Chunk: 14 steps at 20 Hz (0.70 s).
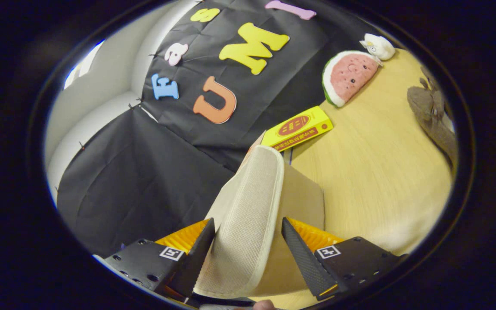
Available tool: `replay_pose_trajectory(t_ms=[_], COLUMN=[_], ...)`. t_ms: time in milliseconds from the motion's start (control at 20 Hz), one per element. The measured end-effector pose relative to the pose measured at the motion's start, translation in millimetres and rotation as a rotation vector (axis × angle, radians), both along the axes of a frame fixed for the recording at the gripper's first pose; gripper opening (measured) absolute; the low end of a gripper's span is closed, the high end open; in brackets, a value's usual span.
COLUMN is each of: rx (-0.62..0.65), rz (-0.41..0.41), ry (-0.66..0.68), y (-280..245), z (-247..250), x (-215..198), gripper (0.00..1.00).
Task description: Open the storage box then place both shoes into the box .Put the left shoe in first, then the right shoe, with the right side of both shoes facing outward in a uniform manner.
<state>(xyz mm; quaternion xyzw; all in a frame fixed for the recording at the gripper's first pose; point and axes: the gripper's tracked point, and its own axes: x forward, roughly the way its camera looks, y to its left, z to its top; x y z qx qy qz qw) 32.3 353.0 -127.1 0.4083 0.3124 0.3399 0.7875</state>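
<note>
A beige slipper [248, 202] with a woven sole stands between my fingers, its sole facing me and its far end pointing away past the fingertips. My gripper [247, 224] is shut on the slipper, one finger pressing on each side. Right behind the slipper is a tan cardboard panel [306, 196], which looks like part of the storage box; the slipper hides the rest of it. The whole scene appears tilted. Far off, by the table's edge, lies a brown fuzzy shoe [431, 114].
A yellow carton [297, 128] lies on the wooden table [381, 163] just beyond the slipper's far end. A watermelon plush [349, 75] and a small white plush [379, 45] sit against the black cloth wall. A person's fingertip [264, 305] shows below the fingers.
</note>
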Motion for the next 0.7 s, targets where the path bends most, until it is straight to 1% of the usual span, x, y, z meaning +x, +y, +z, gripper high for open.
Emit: replay_pose_trajectory(t_ms=[100, 200, 250, 300, 400, 450, 500, 550, 600, 650, 700], rx=[0.029, 0.034, 0.024, 0.008, -0.021, -0.022, 0.006, 0.018, -0.001, -0.028, -0.037], rz=[0.018, 0.005, -0.01, -0.002, -0.012, -0.032, -0.046, -0.051, -0.035, -0.027, -0.04], ry=[0.046, 0.028, 0.009, -0.013, -0.038, -0.03, -0.022, -0.016, -0.029, -0.053, -0.075], y=[-1.7, -12.3, -18.1, -21.5, -25.5, -30.1, -32.0, -36.0, -33.9, -35.1, -33.2], z=[3.7, 15.4, 19.8, 24.3, 23.0, 24.0, 27.9, 35.5, 38.4, 45.6, 48.2], x=[-1.6, 2.0, 5.1, 4.8, 9.6, 10.7, 13.6, 12.0, 9.8, 7.3, 9.8], gripper=[0.94, 0.92, 0.82, 0.72, 0.72, 0.57, 0.43, 0.29, 0.14, 0.14, 0.09])
